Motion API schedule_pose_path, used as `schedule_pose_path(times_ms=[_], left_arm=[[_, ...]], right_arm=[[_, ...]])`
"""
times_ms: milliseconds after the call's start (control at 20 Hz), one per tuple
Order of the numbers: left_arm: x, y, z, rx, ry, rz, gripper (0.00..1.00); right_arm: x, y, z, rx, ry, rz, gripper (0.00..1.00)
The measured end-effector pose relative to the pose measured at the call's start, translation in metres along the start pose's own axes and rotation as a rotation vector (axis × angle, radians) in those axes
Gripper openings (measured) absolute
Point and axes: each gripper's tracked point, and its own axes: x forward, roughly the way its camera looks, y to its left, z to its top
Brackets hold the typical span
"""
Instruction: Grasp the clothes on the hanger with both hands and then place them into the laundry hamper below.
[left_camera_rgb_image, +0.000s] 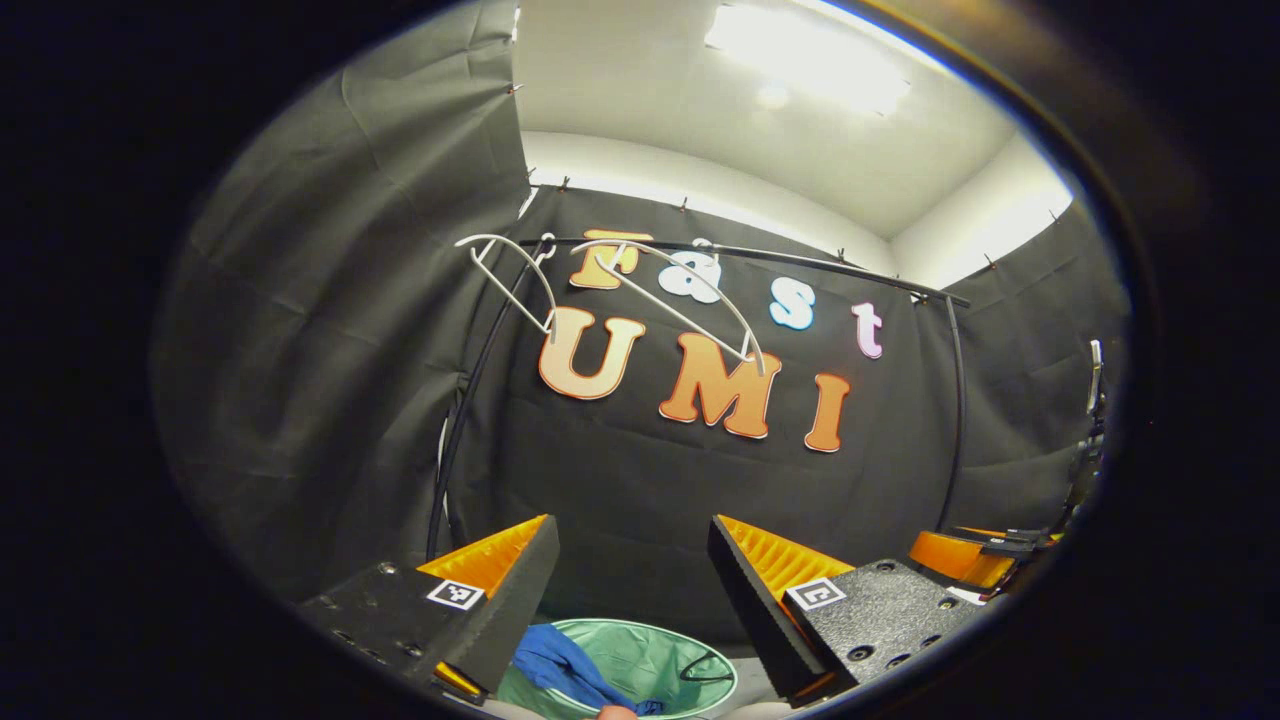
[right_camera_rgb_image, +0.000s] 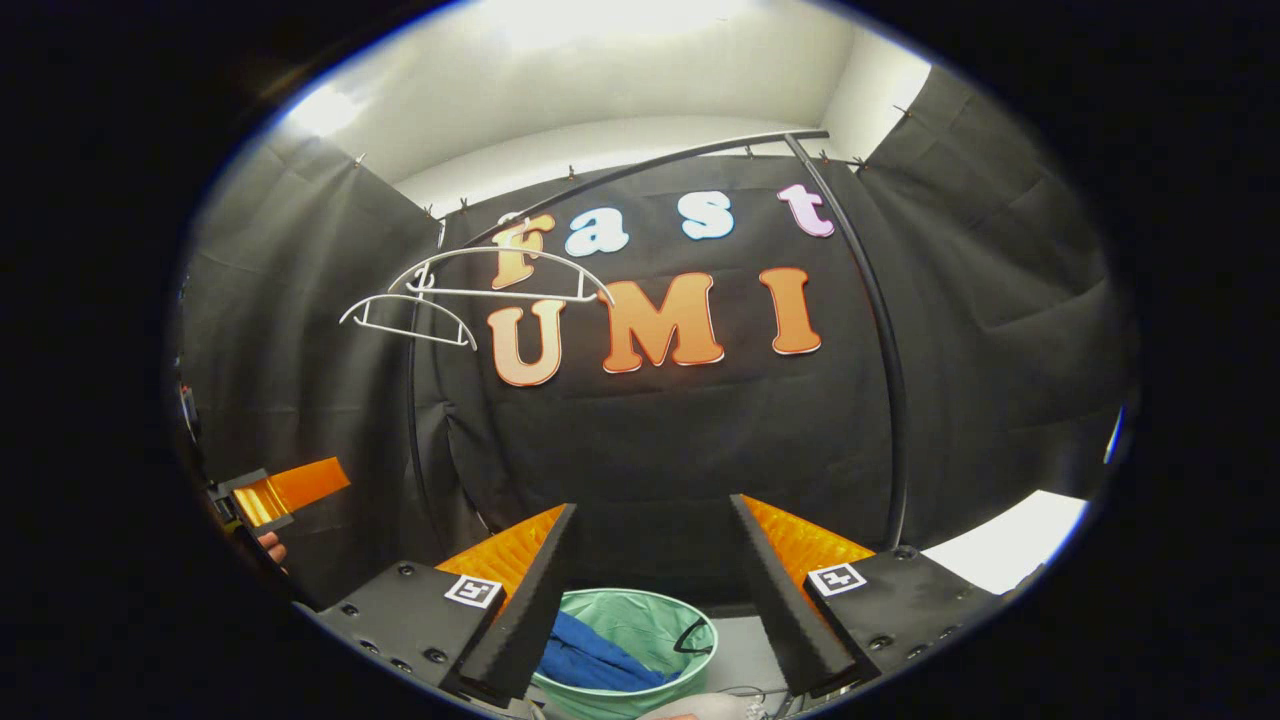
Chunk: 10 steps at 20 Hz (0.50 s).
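Two bare white hangers (left_camera_rgb_image: 640, 290) (right_camera_rgb_image: 480, 290) hang on the black rail (left_camera_rgb_image: 800, 262) (right_camera_rgb_image: 650, 165). A blue garment (left_camera_rgb_image: 560, 665) (right_camera_rgb_image: 590, 660) lies inside the green laundry hamper (left_camera_rgb_image: 650, 650) (right_camera_rgb_image: 650, 620) on the floor below. My left gripper (left_camera_rgb_image: 635, 535) is open above the hamper with nothing between its fingers. My right gripper (right_camera_rgb_image: 650, 515) is open too, also over the hamper and holding nothing. In the left gripper view the right gripper (left_camera_rgb_image: 965, 555) shows at the far right; in the right gripper view the left gripper (right_camera_rgb_image: 285, 490) shows at the far left with a hand behind it.
The rail's curved black uprights (left_camera_rgb_image: 455, 430) (right_camera_rgb_image: 885, 340) stand on both sides of the hamper. Black cloth walls close in the booth on three sides. A pale floor patch (right_camera_rgb_image: 1010, 540) lies at the right.
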Motion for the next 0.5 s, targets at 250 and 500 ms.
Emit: schedule_pose_path(times_ms=[250, 500], left_arm=[[0.013, -0.010, 0.001, 0.057, -0.023, -0.011, 0.95], [0.018, -0.013, -0.007, 0.007, -0.004, -0.038, 0.98]], right_arm=[[-0.001, 0.008, -0.003, 0.021, 0.001, 0.016, 0.96], [0.004, 0.014, -0.012, 0.006, 0.016, 0.027, 0.96]])
